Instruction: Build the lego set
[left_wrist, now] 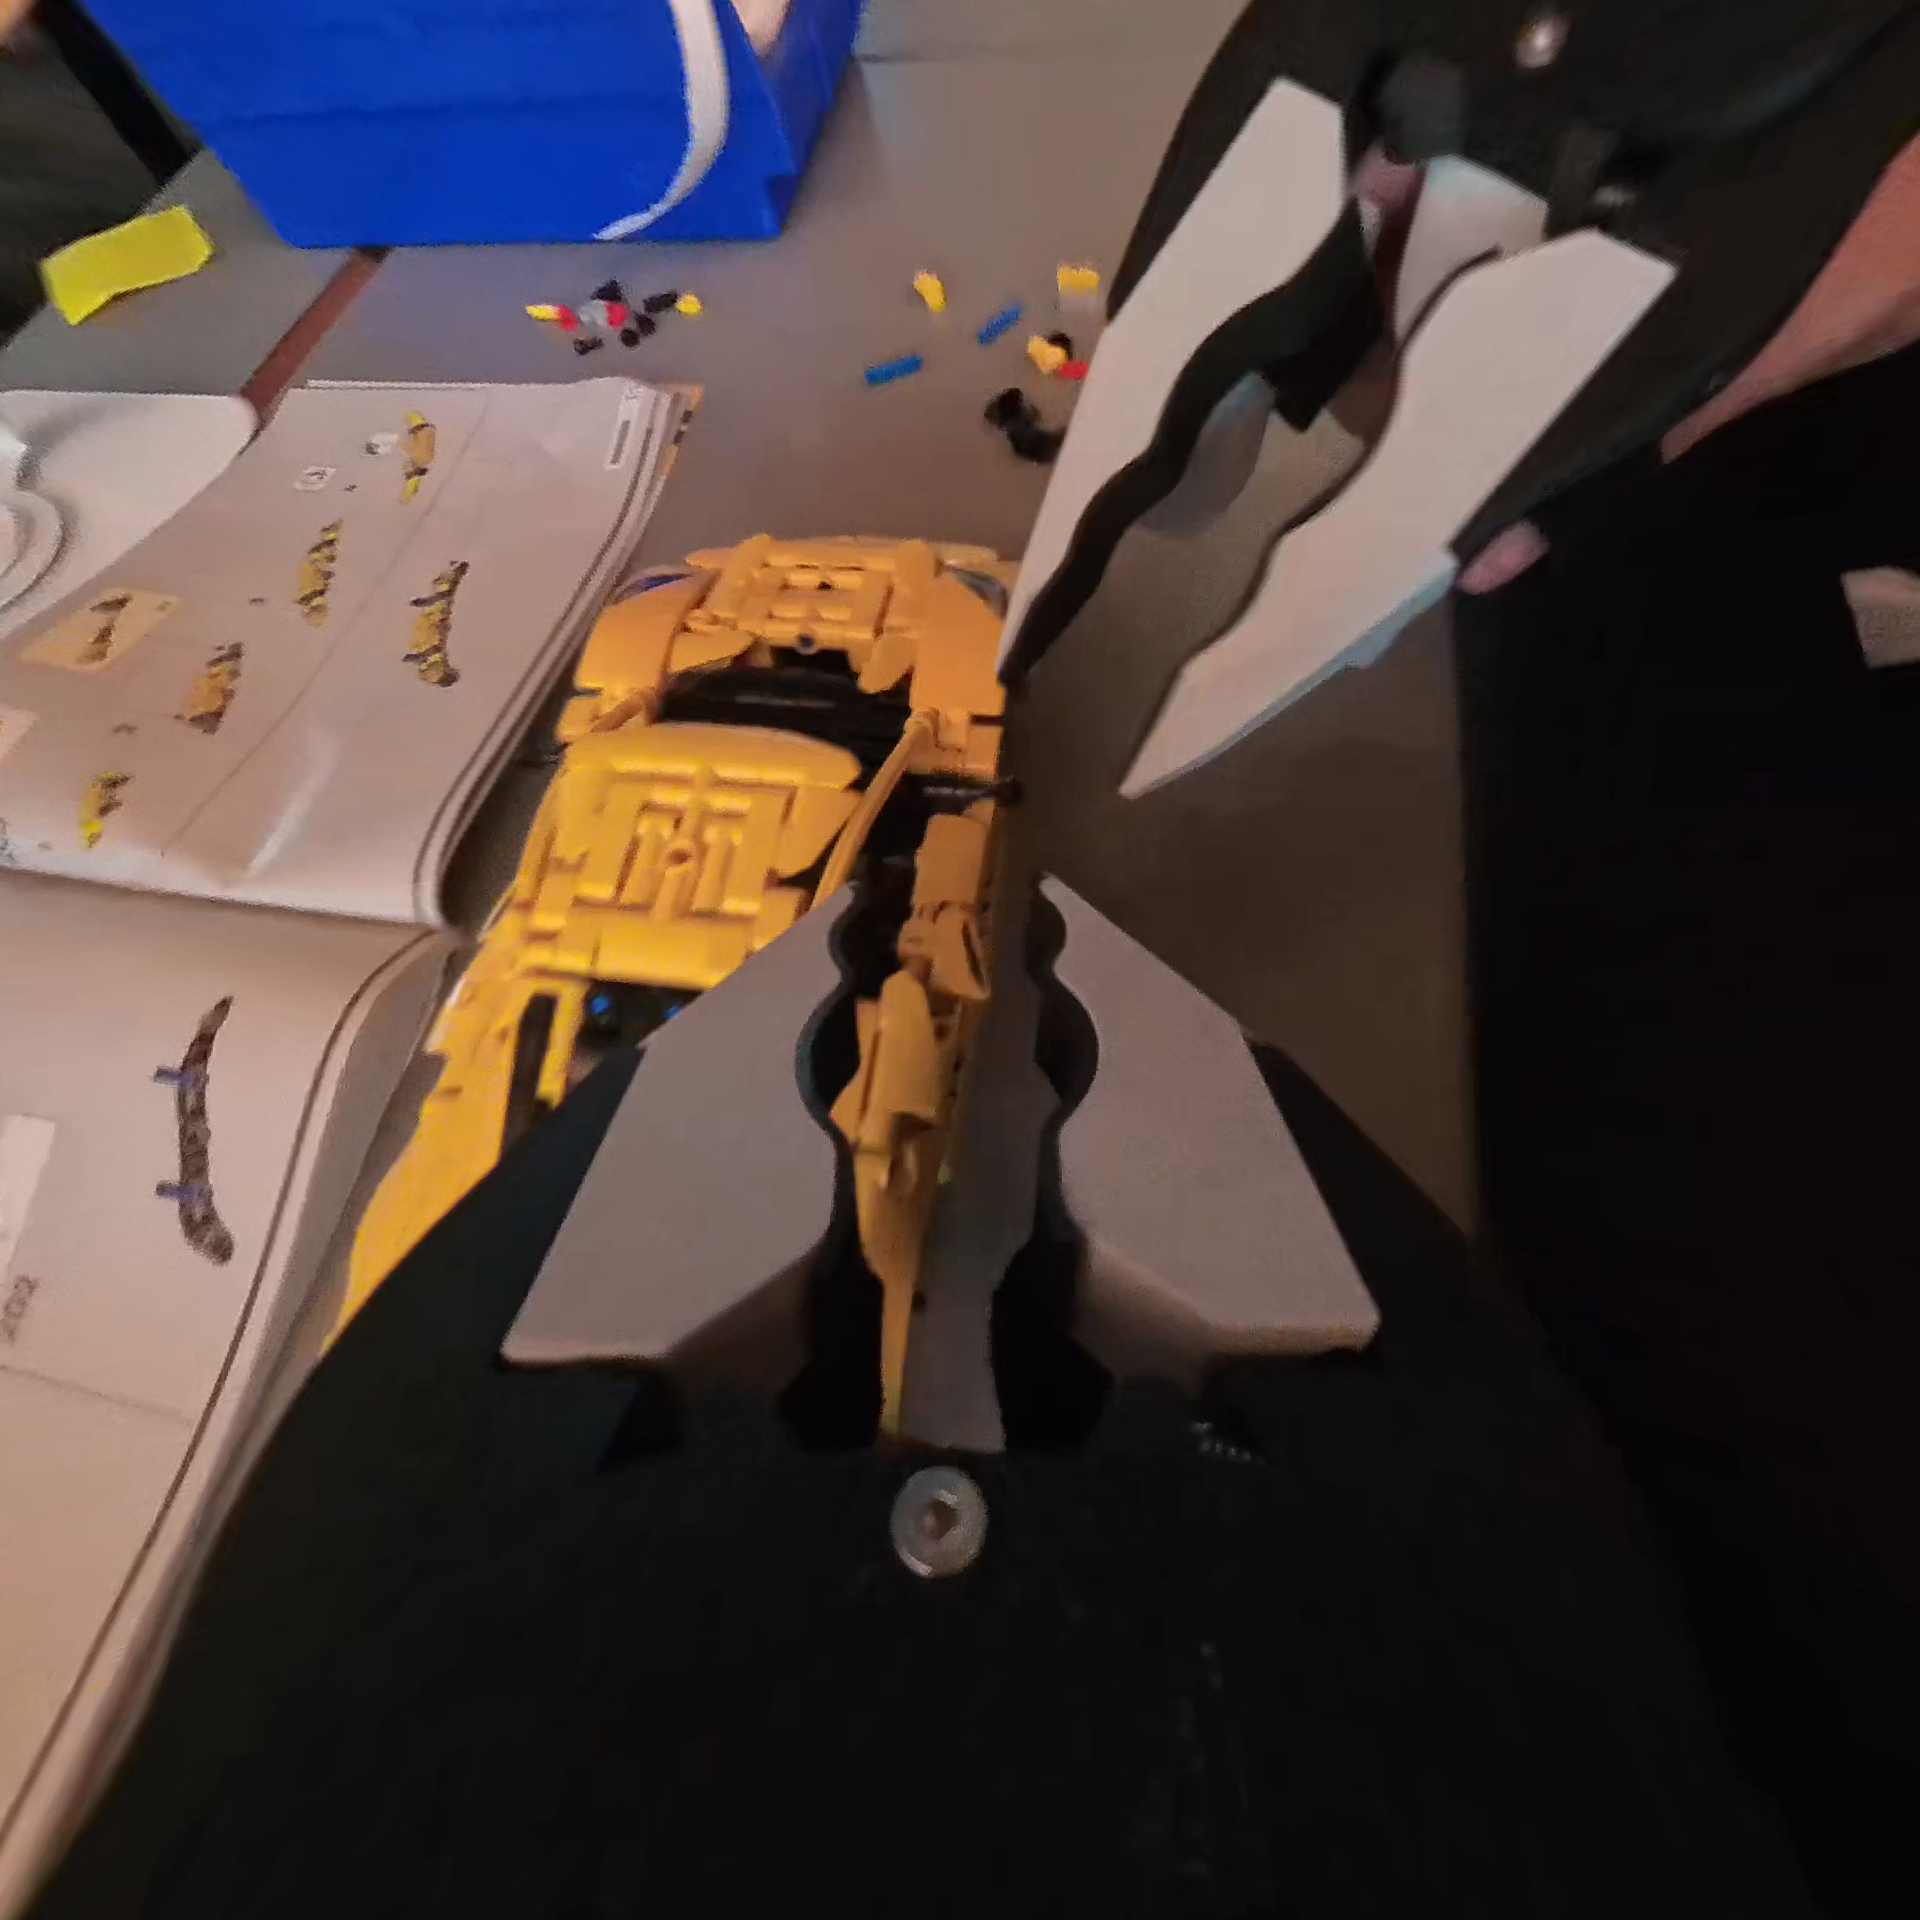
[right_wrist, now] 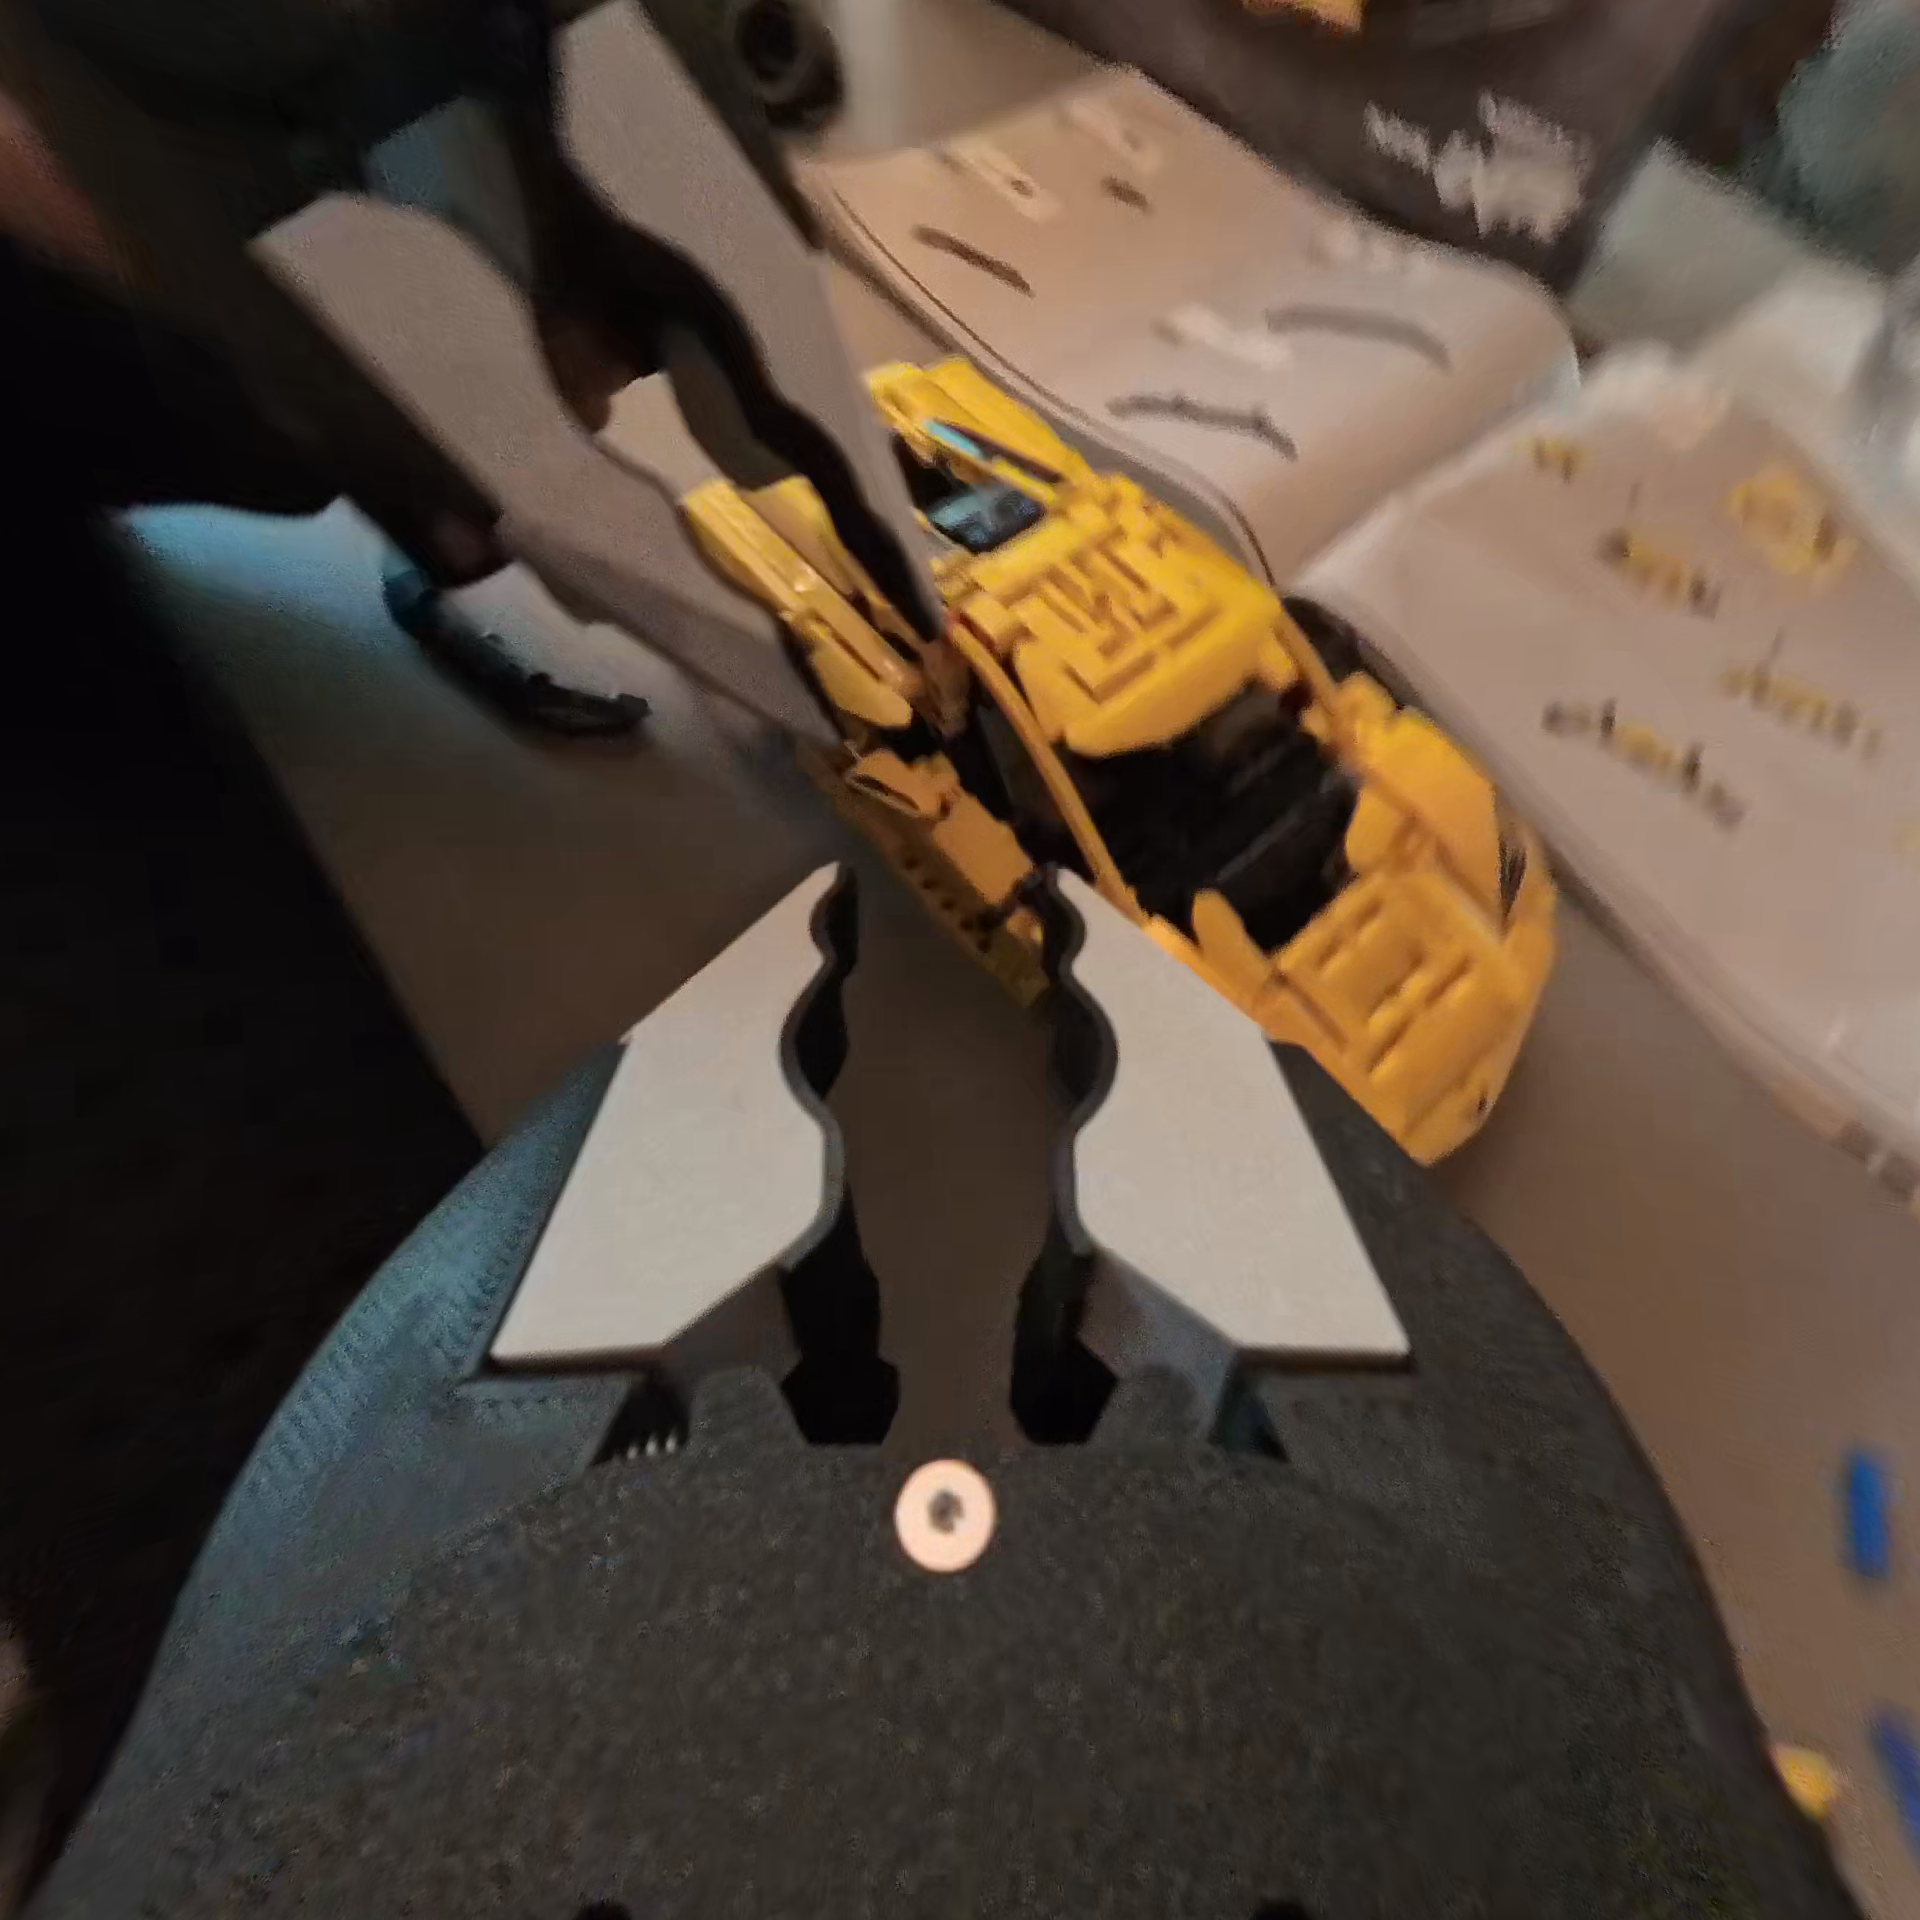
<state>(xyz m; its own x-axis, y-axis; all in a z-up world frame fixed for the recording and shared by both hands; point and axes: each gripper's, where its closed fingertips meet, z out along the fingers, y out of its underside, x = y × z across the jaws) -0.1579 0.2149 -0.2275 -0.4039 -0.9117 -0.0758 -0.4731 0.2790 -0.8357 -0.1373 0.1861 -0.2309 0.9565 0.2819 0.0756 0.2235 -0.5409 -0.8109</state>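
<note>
A yellow lego car [left_wrist: 686, 831] with a black cockpit lies on the grey table. My left gripper [left_wrist: 945, 888] reaches over its right flank, and its jaws are closed on the yellow side section [left_wrist: 904, 1070] that runs between them. In the right wrist view the car [right_wrist: 1143, 644] lies diagonally, and the left gripper [right_wrist: 883, 686] comes down from the upper left onto that flank. My right gripper [right_wrist: 945, 883] is open. The end of a yellow side piece [right_wrist: 977, 904] lies between its tips. It also shows at the car's right edge in the left wrist view [left_wrist: 1075, 727].
An open instruction booklet [left_wrist: 312, 623] lies left of the car and shows beyond it in the right wrist view [right_wrist: 1558, 623]. Loose small pieces [left_wrist: 623, 312] and more of them [left_wrist: 997, 343] lie behind it. A blue box [left_wrist: 468, 114] stands farther back. A black curved piece [right_wrist: 520, 675] lies on the table. The left gripper's tips are roughly 4 cm from the right gripper's.
</note>
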